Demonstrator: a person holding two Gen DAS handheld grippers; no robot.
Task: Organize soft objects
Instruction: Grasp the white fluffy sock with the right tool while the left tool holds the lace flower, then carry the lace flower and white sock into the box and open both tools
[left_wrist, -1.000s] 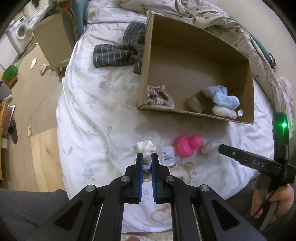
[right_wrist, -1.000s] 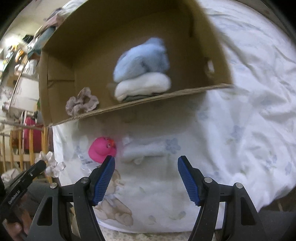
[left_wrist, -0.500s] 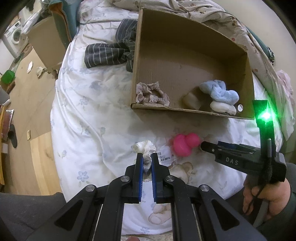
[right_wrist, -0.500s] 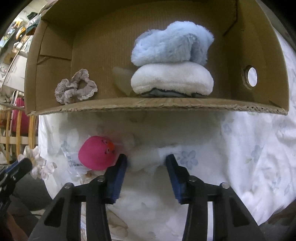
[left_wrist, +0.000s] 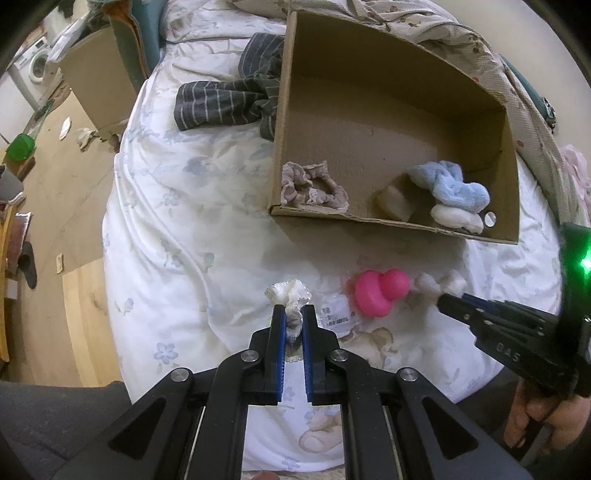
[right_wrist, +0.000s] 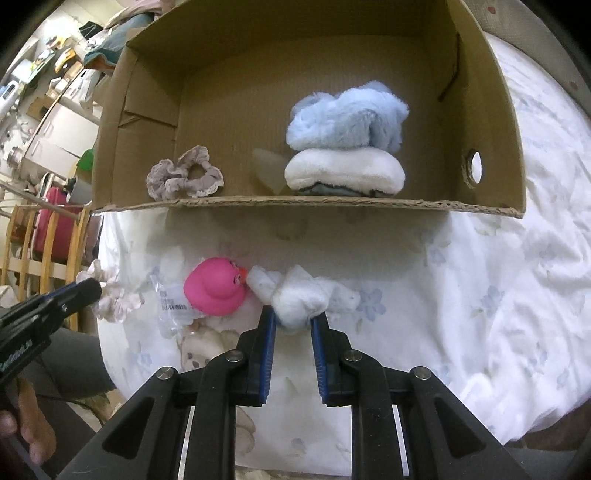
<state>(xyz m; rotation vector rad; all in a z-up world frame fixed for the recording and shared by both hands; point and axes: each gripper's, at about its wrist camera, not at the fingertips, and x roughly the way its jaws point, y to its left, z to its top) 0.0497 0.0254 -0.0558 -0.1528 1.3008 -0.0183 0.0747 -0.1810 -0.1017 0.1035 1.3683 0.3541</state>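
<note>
White plush (right_wrist: 301, 295) on the bed (right_wrist: 480, 280) beside the duck (right_wrist: 214, 288), clenched mid-body in the right gripper (right_wrist: 293, 325), looks light and squashy, likely best pinched at its bulk; left gripper (left_wrist: 293, 320) grips a frilly scrunchie (left_wrist: 290, 295).

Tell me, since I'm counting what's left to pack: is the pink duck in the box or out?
Out. The pink duck lies on the bedsheet in front of the cardboard box, beside the white fluffy piece.
</note>
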